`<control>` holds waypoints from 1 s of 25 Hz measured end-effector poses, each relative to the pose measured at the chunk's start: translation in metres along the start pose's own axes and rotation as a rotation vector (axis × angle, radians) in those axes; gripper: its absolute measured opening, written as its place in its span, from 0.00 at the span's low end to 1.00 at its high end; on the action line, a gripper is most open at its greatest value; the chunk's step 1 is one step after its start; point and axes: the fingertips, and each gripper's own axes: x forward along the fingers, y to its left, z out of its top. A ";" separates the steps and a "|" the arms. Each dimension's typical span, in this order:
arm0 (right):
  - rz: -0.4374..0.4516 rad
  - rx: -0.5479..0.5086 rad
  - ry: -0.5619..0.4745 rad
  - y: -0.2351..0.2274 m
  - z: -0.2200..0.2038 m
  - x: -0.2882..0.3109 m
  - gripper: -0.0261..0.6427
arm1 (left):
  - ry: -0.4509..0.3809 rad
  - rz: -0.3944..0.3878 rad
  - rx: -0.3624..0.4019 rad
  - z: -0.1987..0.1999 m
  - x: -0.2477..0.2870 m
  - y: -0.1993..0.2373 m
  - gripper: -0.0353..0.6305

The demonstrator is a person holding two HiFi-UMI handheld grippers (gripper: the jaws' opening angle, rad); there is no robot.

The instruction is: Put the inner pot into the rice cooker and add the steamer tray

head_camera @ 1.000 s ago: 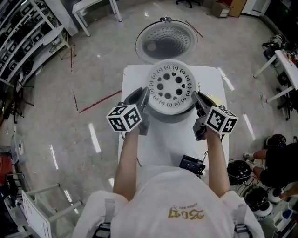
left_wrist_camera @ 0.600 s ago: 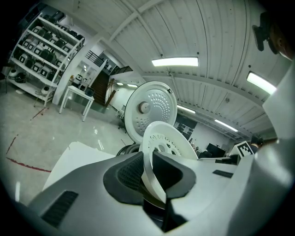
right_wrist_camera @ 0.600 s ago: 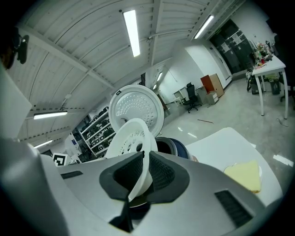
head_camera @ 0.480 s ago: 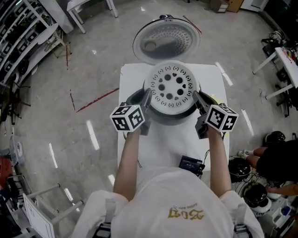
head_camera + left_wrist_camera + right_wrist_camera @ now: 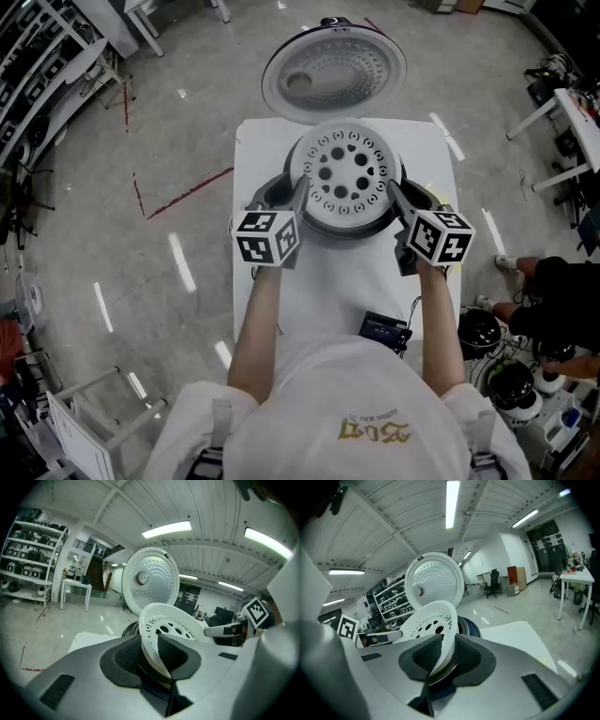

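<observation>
The white perforated steamer tray [image 5: 345,178] lies level on top of the rice cooker [image 5: 352,231], whose lid [image 5: 333,75] stands open behind it. My left gripper [image 5: 292,194] is at the tray's left rim and my right gripper [image 5: 399,194] at its right rim. In the left gripper view the tray rim [image 5: 157,644] runs between the two dark pads, and the right gripper view shows the rim [image 5: 440,641] the same way. Both pairs of jaws have just been opening, and the rim sits loosely between them. A dark metal pot edge [image 5: 440,672] shows under the tray.
The cooker stands on a small white table [image 5: 328,291], with a black device [image 5: 384,328] at the near edge. Shelving [image 5: 42,56] lines the left wall. To the right are another person [image 5: 553,309] and more cookers on the floor [image 5: 480,339].
Both grippers have come down a little with the tray, which now rests on the cooker. The marker cubes have rolled slightly, and the head view has shifted.
</observation>
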 end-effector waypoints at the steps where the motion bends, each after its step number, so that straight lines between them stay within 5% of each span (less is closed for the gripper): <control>1: -0.014 -0.014 0.006 -0.002 -0.001 0.001 0.19 | 0.011 0.005 0.022 -0.002 0.001 -0.001 0.23; 14: -0.168 -0.171 0.006 -0.015 -0.006 -0.004 0.22 | 0.068 0.038 0.194 -0.012 0.008 -0.009 0.36; 18: -0.165 -0.163 -0.008 -0.011 -0.006 -0.014 0.22 | 0.087 0.079 0.282 -0.016 0.004 -0.008 0.50; 25: -0.136 -0.133 -0.052 0.002 -0.009 -0.038 0.18 | 0.031 0.076 0.263 -0.005 -0.016 -0.022 0.44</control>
